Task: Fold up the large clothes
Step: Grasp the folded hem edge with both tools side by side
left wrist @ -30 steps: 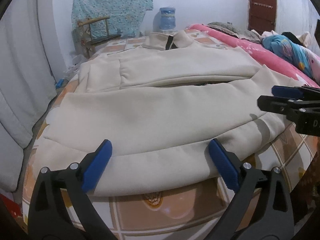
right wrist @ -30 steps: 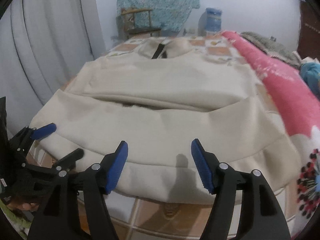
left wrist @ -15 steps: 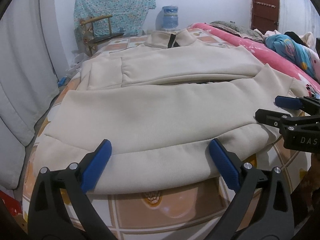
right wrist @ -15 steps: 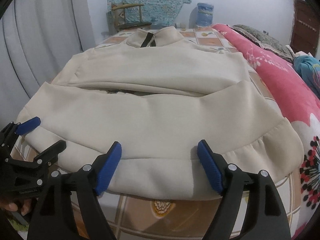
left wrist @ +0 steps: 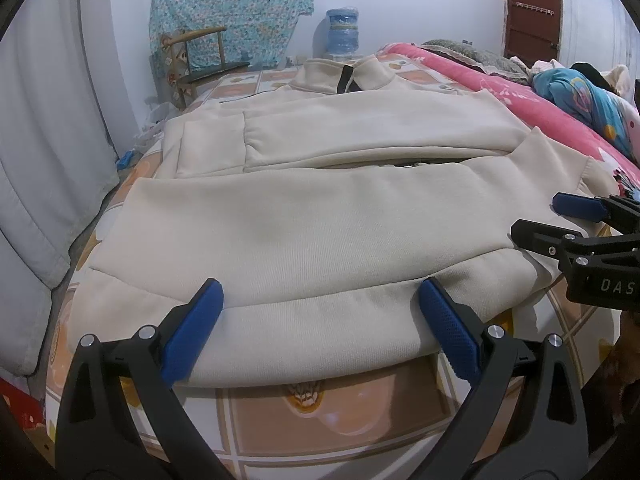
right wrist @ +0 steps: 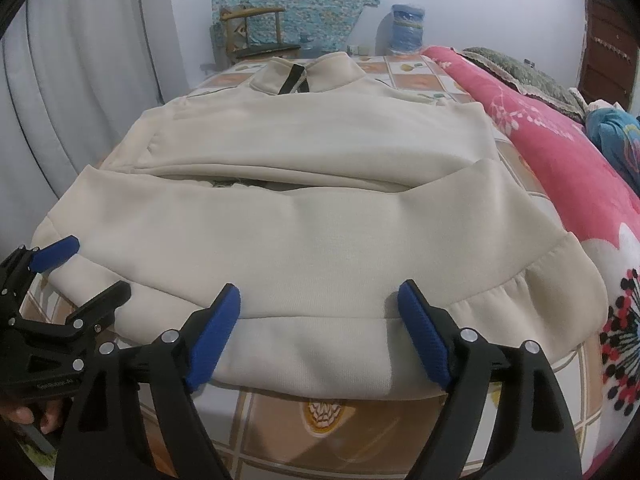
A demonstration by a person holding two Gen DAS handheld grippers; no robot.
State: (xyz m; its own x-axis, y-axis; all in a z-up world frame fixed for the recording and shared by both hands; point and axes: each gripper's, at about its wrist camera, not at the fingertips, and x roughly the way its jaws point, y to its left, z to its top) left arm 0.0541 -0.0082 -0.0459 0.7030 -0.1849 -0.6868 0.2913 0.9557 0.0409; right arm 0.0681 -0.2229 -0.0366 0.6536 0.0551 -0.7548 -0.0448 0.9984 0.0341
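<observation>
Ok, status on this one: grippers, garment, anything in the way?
Left hand-held gripper open, right hand-held gripper just opening, both at the near hem. Cream sweatshirt flat on the bed, sleeves folded across. Nothing in the way.

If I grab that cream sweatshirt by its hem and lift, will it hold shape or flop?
Likely flop: the sweatshirt drapes softly over the bed edge, and its hem puckers at the right. The fabric looks thick, so probably fairly heavy; folded layers may slide apart.

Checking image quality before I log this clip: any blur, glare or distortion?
Left wrist view: sharp, even light, no glare, cream sweatshirt bulges from fisheye, black corners. Right wrist view: equally sharp, curtain bows at the edge, soft shadow under the hem.
</observation>
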